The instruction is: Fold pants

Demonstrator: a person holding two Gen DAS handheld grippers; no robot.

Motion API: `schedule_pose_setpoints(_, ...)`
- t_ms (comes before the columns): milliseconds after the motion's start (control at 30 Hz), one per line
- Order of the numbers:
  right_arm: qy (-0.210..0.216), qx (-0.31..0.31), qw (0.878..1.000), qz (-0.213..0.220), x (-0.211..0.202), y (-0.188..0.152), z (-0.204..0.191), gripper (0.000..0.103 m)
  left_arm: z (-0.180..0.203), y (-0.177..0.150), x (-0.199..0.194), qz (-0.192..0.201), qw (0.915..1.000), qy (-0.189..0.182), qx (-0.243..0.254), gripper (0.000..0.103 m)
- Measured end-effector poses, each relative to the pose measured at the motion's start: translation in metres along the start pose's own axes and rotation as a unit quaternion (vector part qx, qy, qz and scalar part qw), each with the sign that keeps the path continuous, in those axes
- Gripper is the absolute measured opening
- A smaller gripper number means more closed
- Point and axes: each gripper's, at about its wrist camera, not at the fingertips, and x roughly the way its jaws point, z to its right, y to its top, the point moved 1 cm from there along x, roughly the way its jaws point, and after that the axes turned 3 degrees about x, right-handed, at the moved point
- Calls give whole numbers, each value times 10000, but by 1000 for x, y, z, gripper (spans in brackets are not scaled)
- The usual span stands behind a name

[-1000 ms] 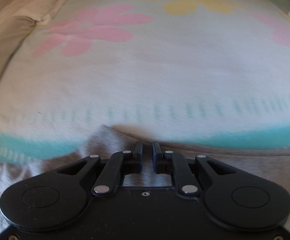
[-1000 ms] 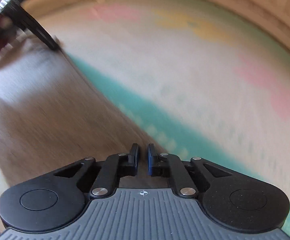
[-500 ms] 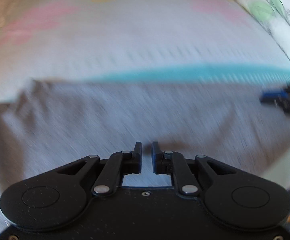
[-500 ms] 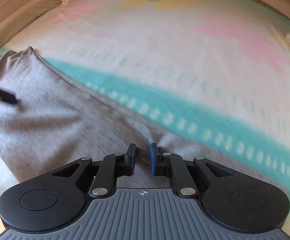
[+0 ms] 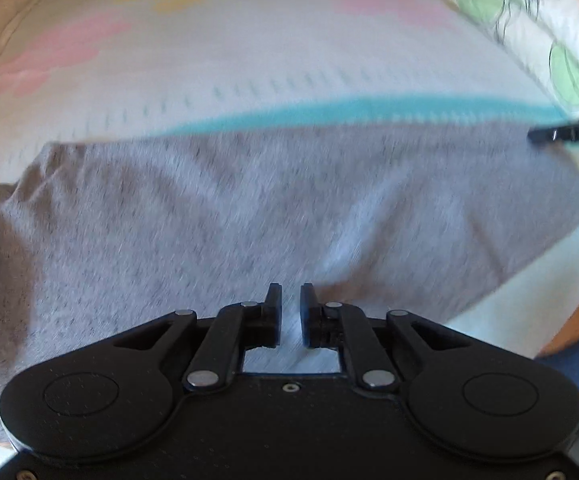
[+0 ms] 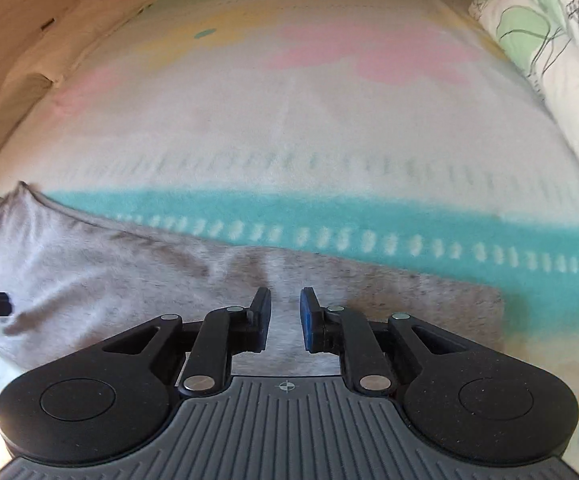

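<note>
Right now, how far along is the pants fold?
Done: the grey pants lie on the flowered blanket as one long folded band, apparently halved lengthwise. In hand: nothing visibly pinched; the left gripper, jaws closing, and the right gripper, jaws opening, both hover over the cloth with a gap between the pads. Left: the crosswise folds to shorten the band.

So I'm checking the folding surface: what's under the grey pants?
The grey pants lie on a blanket with a teal stripe and pastel flowers. The blanket shows all around them; whatever lies directly beneath the fabric is covered.
</note>
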Motion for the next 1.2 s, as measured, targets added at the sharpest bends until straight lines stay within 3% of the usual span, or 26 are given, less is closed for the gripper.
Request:
schedule_pose_setpoints(100,323,-360,9978,-455,11,-8,-22,16,23,15,2,329,9992,-197,111,19)
schedule_pose_setpoints(167,293,-728,9949,-641,16,-17,-37,16,44,24,6,423,9981,-333,300,27)
schedule_pose_setpoints(233,245,-904,9918,-865,19,-29,-43,16,64,28,12,497,9966,-453,474,28)
schedule_pose_setpoints(300,107,-1226,9865,-1081,21,-43,-48,16,78,27,26,242,9957,-544,710,28)
schedule_pose_setpoints(367,41,-1604,9813,-1062,12,-53,-53,16,87,19,44,-458,9926,-663,910,27)
schedule_pose_setpoints(467,166,-1412,9826,-1198,5,-54,-47,16,91,6,41,-389,9914,-685,1046,27)
schedule_pose_setpoints(533,268,-1163,9854,-1213,-1,-50,-39,16,87,5,39,-442,9905,-886,960,27)
schedule_pose_setpoints(633,468,-530,9949,-712,-11,-32,-26,16,78,5,40,-501,9908,-1074,657,27)
schedule_pose_setpoints(767,306,344,9989,52,-9,-9,-5,16,84,1,42,-399,9911,-959,834,27)
schedule_pose_setpoints(933,233,495,9984,135,17,3,-4,16,96,-6,41,-250,9900,-790,1142,27)
schedule_pose_setpoints(1133,-1244,90,9913,412,33,12,-3,16,89,-8,37,-272,9901,-920,1024,27)
schedule_pose_setpoints(1200,-870,199,9939,644,21,14,-6,17,89,-9,38,-285,9901,-924,1014,27)
